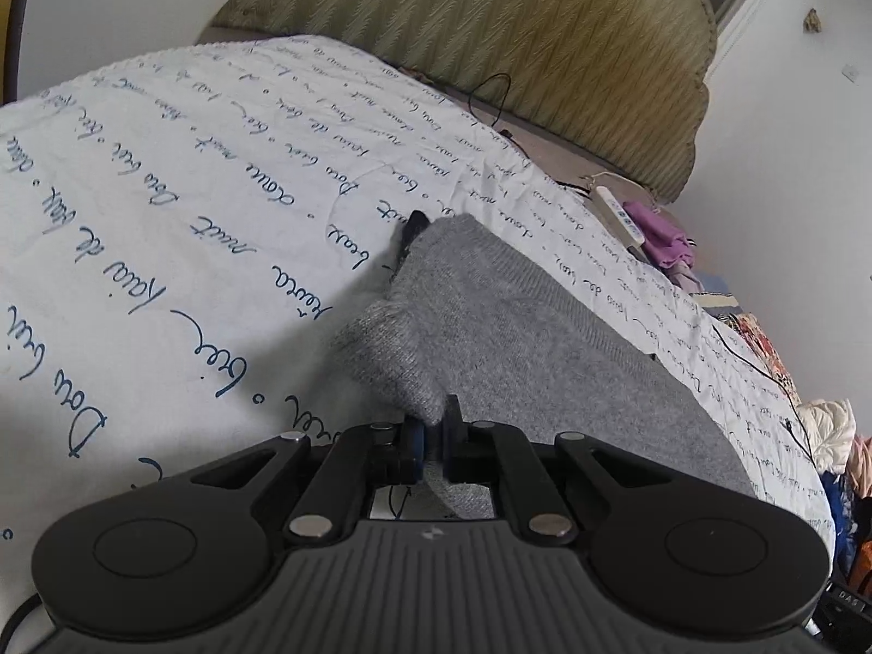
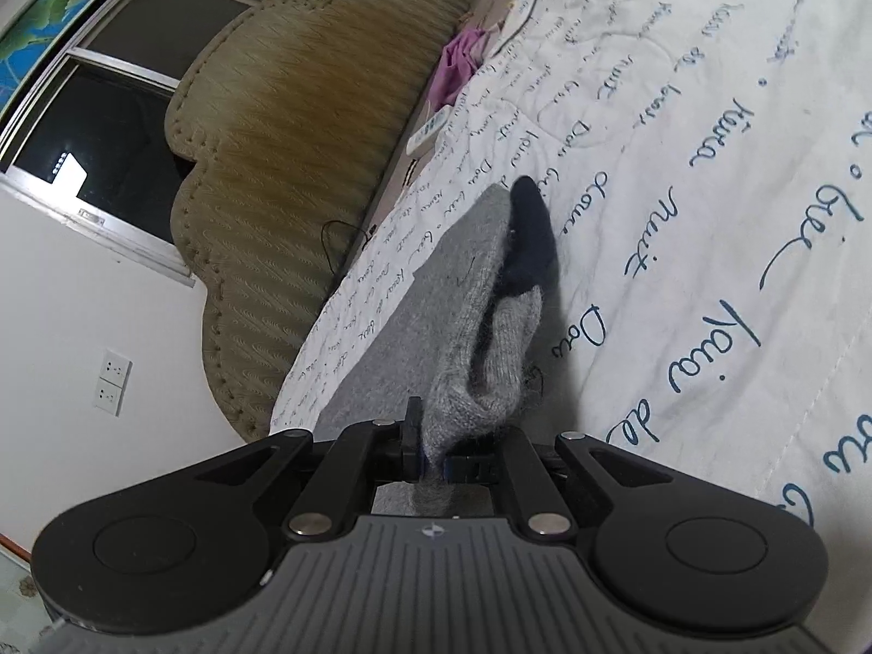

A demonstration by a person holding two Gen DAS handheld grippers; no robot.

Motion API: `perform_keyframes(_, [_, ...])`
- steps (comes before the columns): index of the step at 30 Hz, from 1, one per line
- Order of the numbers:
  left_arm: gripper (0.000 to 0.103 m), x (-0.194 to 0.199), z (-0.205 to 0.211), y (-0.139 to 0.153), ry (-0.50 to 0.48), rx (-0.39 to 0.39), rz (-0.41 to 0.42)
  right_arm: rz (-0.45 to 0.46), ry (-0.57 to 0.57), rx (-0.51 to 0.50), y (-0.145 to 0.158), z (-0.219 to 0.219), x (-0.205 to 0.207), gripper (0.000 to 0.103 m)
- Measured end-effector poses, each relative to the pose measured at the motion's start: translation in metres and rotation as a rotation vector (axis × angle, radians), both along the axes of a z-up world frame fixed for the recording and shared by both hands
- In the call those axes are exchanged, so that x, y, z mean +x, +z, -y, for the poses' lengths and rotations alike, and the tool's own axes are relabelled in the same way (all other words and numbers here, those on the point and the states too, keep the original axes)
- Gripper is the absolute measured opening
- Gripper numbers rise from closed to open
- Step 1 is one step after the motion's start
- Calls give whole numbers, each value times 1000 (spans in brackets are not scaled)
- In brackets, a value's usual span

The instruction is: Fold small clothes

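Nearest us, the left gripper (image 1: 433,449) has its jaws pressed onto an edge of the grey knitted garment (image 1: 490,316), with the cloth pinched between the blue pads. The right gripper (image 2: 433,449) likewise clamps a bunched edge of the same grey knit (image 2: 468,327). We see the garment draped from both grips out over the white quilted bedspread with blue handwriting print (image 1: 163,191), resting on it. A dark navy cloth part (image 2: 531,234) pokes out at the garment's far end; we cannot tell whether it is a cuff, a lining or a separate piece. Beyond, near the bed's edge, lie a white remote control (image 1: 618,212) and crumpled purple cloth (image 1: 659,240), with thin black cable (image 1: 493,95) behind. Farthest stands the olive padded headboard (image 1: 490,27). The garment's near edge is hidden under the gripper bodies.
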State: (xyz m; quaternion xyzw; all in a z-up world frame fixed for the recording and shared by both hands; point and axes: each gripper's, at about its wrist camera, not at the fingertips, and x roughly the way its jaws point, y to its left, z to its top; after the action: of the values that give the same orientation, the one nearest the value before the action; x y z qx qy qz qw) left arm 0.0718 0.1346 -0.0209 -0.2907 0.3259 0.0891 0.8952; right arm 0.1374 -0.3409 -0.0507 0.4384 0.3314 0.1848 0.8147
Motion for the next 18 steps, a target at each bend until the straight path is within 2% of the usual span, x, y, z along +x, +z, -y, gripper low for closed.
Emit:
perform_keyframes(9, [5, -41, 1, 5, -61, 1, 8, 6, 28, 41, 4, 19, -25, 8])
perform_keyframes(13, [5, -73, -5, 4, -62, -54, 0, 10, 47, 83, 7, 28, -50, 8])
perform_keyframes(18, [5, -123, -7, 12, -86, -62, 2, 12, 68, 109, 12, 41, -90, 9])
